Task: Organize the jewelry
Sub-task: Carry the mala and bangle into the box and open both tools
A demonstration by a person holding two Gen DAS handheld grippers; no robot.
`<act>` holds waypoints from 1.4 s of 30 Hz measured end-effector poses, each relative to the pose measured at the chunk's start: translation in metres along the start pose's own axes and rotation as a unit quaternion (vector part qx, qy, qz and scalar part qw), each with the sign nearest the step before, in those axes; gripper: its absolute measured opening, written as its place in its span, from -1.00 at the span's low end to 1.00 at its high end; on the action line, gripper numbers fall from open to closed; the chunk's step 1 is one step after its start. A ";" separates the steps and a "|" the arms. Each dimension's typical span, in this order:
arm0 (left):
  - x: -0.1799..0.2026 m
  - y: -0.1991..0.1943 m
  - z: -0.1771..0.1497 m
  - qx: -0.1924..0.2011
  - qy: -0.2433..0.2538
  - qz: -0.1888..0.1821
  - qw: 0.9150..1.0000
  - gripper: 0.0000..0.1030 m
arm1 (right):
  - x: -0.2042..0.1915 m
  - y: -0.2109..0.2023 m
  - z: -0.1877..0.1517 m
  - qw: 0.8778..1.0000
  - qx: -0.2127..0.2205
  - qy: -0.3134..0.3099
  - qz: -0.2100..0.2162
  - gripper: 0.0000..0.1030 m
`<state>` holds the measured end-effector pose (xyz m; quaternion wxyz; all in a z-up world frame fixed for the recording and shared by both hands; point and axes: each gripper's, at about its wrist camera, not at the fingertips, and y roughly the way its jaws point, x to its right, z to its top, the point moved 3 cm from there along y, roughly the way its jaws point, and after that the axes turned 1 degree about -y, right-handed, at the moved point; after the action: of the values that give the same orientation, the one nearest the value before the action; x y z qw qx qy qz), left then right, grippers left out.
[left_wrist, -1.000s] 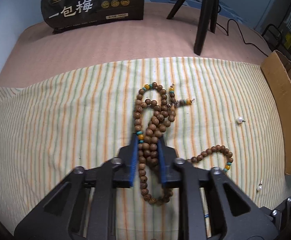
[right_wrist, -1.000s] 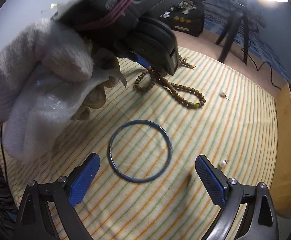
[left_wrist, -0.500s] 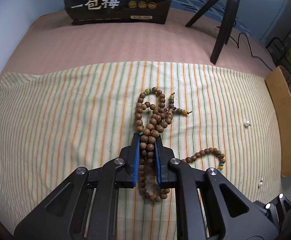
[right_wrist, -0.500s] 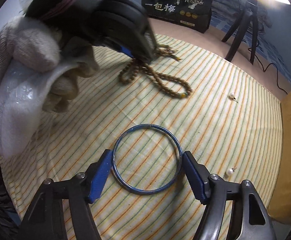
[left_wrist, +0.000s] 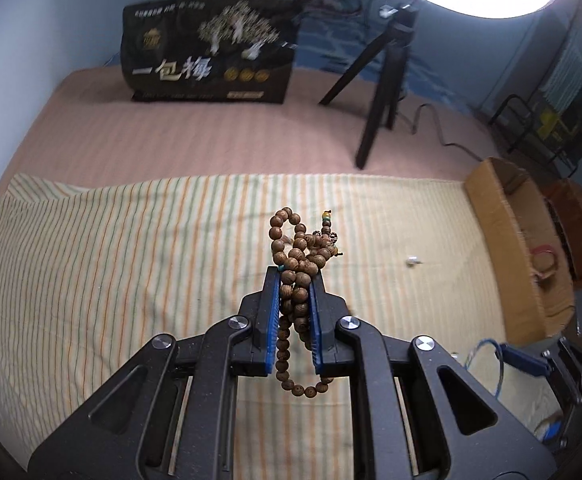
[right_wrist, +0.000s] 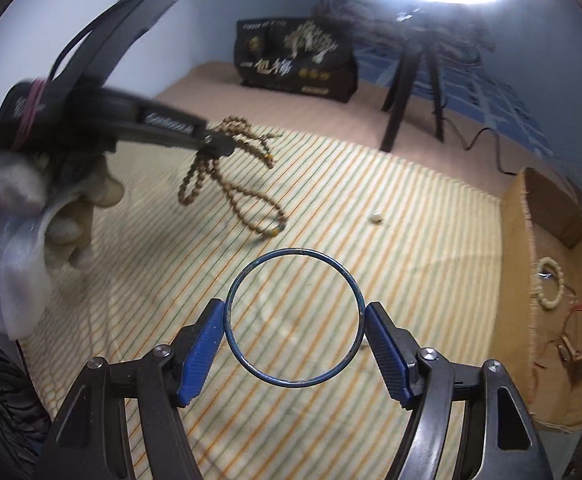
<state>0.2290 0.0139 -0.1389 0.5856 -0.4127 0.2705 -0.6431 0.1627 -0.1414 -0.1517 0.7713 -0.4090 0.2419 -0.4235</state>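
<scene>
Brown wooden bead necklace [left_wrist: 297, 280]: grained, semi-matt. Thin blue metal bangle [right_wrist: 293, 319]: worn finish, slight sheen. Striped woven cloth [left_wrist: 131, 260]: matt. Tan cardboard box [right_wrist: 563, 240]: matt, rough edges. Black snack bag [left_wrist: 207, 64]: glossy. Gripper pads [right_wrist: 201, 350]: ribbed blue, matt; frames black plastic, steel screws.

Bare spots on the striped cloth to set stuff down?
Free: the cloth's whole left side beyond the bead necklace, and the pink surface between bag and tripod. Crowded: right side, with a pearl near the box.
</scene>
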 end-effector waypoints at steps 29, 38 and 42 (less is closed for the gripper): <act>0.143 -0.066 0.008 0.063 0.080 -0.129 0.986 -0.78 | 0.188 -0.099 0.019 0.974 0.107 0.179 -0.085 0.41; 0.194 -0.061 0.014 0.056 0.097 -0.158 0.981 -0.78 | 0.233 -0.095 0.018 0.967 0.106 0.211 -0.096 0.41; 0.218 -0.060 0.015 0.057 0.106 -0.171 0.978 -0.78 | 0.244 -0.091 0.016 0.965 0.102 0.222 -0.094 0.41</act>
<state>0.2159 -0.1865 -0.0352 0.4575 -0.3485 0.2198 -0.7880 0.2608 -0.3700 -0.0738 0.6924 -0.2445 0.3230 -0.5971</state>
